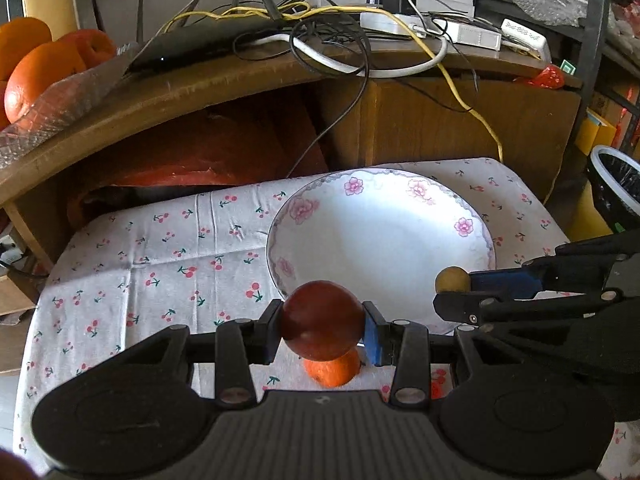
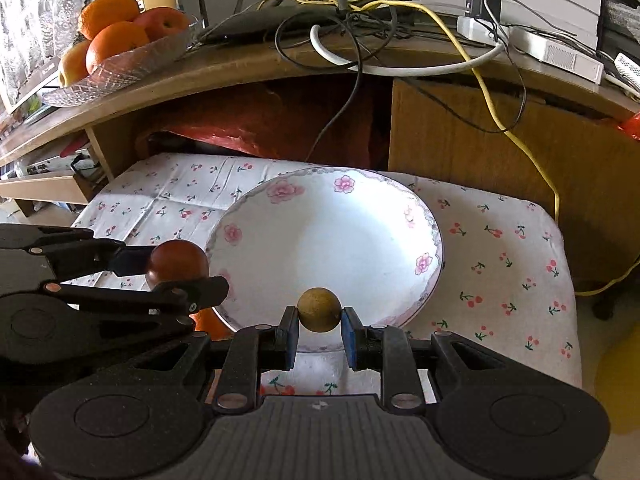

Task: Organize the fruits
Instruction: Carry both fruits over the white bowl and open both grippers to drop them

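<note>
A white plate with pink flowers (image 1: 400, 208) (image 2: 320, 208) lies on the cherry-print cloth (image 1: 160, 248) (image 2: 500, 248). My left gripper (image 1: 322, 322) (image 2: 176, 270) is shut on a dark red round fruit (image 1: 322, 320) (image 2: 176, 260), held above the plate's near left rim. An orange fruit (image 1: 332, 370) (image 2: 208, 326) lies on the cloth right below it, mostly hidden. My right gripper (image 2: 319, 312) (image 1: 454, 282) is shut on a small brown round fruit (image 2: 319, 309) (image 1: 452, 278) over the plate's near right edge.
A wooden shelf (image 1: 200, 88) (image 2: 248, 64) rises behind the cloth, carrying tangled cables (image 1: 328, 32) and a glass bowl of oranges and an apple (image 2: 120, 40) (image 1: 48, 64). A red bag (image 1: 200, 152) sits under it. A black bin (image 1: 616, 188) stands at right.
</note>
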Available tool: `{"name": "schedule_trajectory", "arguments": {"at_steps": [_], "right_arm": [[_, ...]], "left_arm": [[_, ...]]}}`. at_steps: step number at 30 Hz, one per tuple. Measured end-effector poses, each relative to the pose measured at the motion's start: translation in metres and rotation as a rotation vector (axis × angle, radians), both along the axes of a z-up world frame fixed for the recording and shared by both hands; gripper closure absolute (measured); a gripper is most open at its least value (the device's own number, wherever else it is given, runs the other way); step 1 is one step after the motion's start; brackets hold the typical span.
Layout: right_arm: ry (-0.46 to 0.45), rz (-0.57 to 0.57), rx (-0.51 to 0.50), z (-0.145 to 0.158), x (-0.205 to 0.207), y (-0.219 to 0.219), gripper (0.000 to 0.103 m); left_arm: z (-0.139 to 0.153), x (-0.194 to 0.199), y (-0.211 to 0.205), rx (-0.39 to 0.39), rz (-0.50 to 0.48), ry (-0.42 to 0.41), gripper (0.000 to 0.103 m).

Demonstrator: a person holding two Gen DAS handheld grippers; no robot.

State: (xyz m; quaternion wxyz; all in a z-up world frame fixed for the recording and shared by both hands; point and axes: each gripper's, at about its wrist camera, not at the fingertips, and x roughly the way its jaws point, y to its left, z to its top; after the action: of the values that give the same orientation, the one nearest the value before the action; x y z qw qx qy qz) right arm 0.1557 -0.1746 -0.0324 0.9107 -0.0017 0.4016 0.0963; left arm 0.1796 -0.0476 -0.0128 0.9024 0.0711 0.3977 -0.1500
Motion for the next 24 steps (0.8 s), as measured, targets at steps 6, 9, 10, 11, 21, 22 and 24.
{"name": "schedule_trajectory", "arguments": {"at_steps": [6, 9, 10, 11, 21, 22, 24], "right_arm": [[0.01, 0.003, 0.009, -0.005, 0.003, -0.001, 0.083], [0.011, 0.005, 0.015, -0.007, 0.005, -0.002, 0.081], [0.011, 0.004, 0.019, -0.007, 0.006, -0.002, 0.08], [0.01, -0.001, 0.02, -0.007, 0.007, -0.002, 0.08], [0.008, -0.019, 0.018, -0.009, 0.009, -0.005, 0.079], [0.007, -0.02, 0.018, -0.009, 0.009, -0.005, 0.079], [0.004, -0.025, 0.018, -0.008, 0.009, -0.005, 0.077]], "left_arm": [[-0.005, 0.008, -0.002, -0.002, -0.006, 0.015, 0.055], [-0.008, 0.011, -0.002, -0.007, -0.004, 0.023, 0.055], [-0.008, 0.011, -0.002, -0.008, -0.005, 0.021, 0.056], [-0.008, 0.012, -0.002, -0.013, -0.004, 0.024, 0.056], [-0.01, 0.015, -0.003, -0.011, -0.007, 0.015, 0.054], [-0.01, 0.015, -0.002, -0.013, -0.007, 0.016, 0.054], [-0.009, 0.016, -0.001, -0.022, -0.003, 0.021, 0.054]]}}
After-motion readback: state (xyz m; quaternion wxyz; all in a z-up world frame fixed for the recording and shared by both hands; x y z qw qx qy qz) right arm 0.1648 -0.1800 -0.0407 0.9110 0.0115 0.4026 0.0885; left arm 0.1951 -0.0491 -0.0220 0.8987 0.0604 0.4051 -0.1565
